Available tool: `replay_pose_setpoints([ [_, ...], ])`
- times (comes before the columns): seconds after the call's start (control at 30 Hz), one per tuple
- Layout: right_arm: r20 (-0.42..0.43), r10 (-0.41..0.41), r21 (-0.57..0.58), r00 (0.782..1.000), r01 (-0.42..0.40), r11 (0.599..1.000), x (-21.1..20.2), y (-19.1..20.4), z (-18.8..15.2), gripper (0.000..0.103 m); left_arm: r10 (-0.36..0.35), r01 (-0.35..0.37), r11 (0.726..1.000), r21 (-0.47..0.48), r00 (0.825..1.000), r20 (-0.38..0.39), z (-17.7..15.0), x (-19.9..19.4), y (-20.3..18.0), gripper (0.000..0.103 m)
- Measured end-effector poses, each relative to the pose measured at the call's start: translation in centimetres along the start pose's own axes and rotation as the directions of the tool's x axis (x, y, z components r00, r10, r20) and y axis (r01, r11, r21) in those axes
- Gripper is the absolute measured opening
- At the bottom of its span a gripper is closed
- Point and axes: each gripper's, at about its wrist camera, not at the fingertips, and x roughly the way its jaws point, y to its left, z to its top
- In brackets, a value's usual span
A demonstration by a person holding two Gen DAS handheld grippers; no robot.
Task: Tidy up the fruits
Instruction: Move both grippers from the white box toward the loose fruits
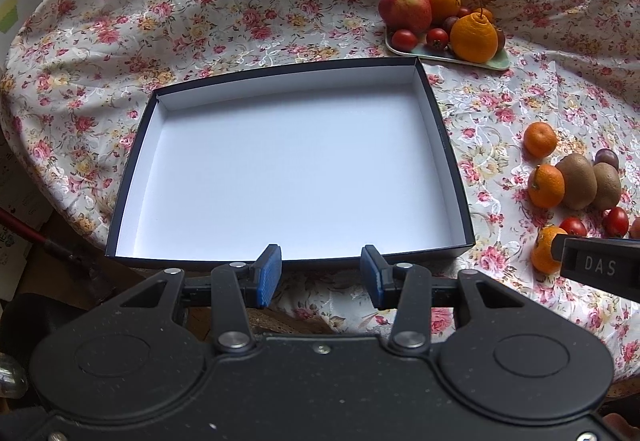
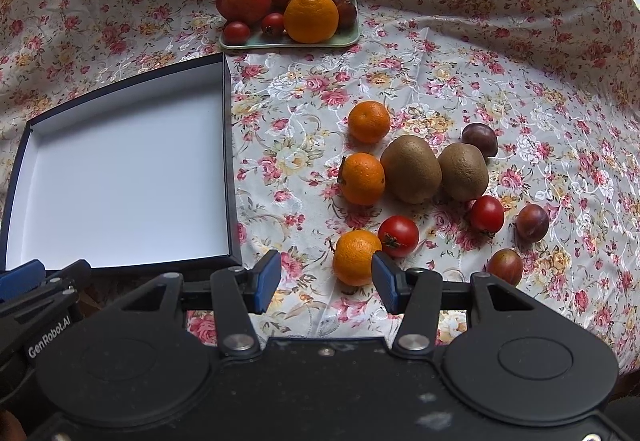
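Hovering my right gripper [image 2: 326,281], jaws spread and empty, just short of the nearest mandarin [image 2: 355,257]; my left gripper [image 1: 320,275], also released, waits at the empty box [image 1: 424,81]. Loose mandarins, kiwis [image 2: 411,169], tomatoes and plums lie clustered on the floral bench cloth [image 2: 440,81]. Closing carelessly could nudge the touching tomato [image 2: 398,236], and round fruit may roll.

Partly hidden or cut off:
- nearest mandarin [image 1: 545,250], left wrist view: right side covered by the right tool [image 1: 600,267], itself cut by the picture's right edge
- cherry tomato [image 1: 636,228]: sliced by the same edge
- small dark fruits [image 2: 347,11] on the tray [image 2: 348,38] near the bench's far edge: mostly behind the knobbed orange [image 2: 311,17], kind unclear
- left tool [image 2: 24,279], right wrist view: only one blue pad shows
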Motion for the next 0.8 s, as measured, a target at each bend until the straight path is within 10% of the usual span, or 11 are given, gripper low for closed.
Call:
replay_pose_setpoints([
  [0.8, -0.070, -0.046, 0.322, 0.996, 0.066, 0.944, -0.9, -14.7, -1.3, 0.053, -0.173, 0.189, 0.963, 0.194, 0.980, -0.100, 0.9, -1.2, -11.3, 0.052],
])
